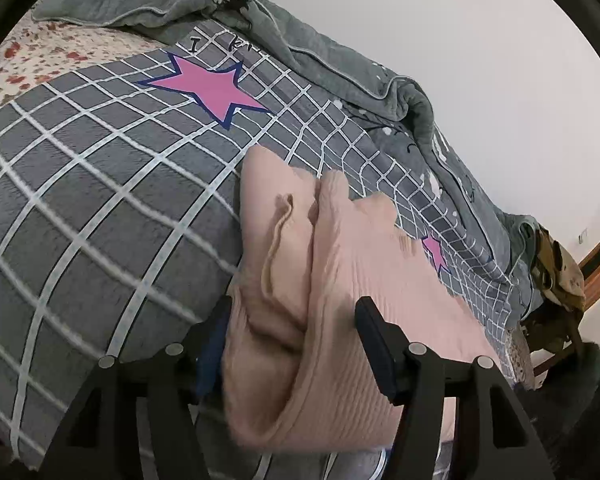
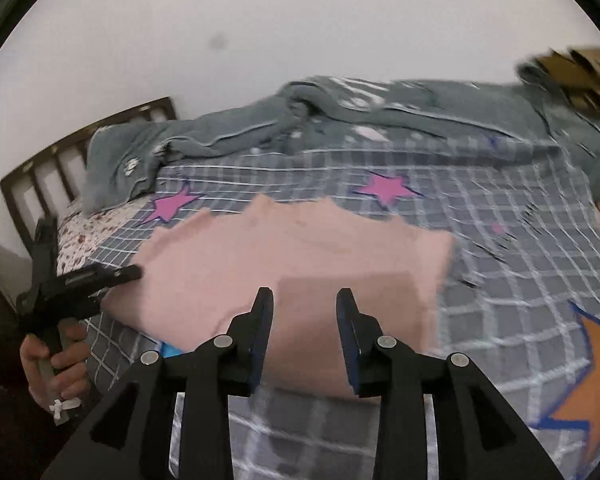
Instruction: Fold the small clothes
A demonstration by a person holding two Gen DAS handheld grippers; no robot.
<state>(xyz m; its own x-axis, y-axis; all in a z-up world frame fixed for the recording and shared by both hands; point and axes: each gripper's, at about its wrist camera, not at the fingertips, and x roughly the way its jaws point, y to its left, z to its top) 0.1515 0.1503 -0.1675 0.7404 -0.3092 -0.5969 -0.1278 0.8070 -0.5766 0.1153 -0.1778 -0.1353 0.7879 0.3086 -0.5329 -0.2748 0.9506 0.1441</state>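
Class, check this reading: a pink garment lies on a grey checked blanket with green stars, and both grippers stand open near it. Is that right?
One detail is wrong: the stars near the pink garment are pink, not green, as the right wrist view shows. The rest holds: the garment lies on the grey checked blanket, and the left gripper and right gripper stand open near it.

1. The pink ribbed garment [image 1: 340, 280] lies on the bed's grey checked cover, near a pink star print.
2. Seen from the right wrist, the pink ribbed garment [image 2: 300, 256] spreads wide and mostly flat.
3. Its near left edge bunches into soft folds.
4. A thin cord [image 1: 276, 240], possibly a drawstring, trails across it.
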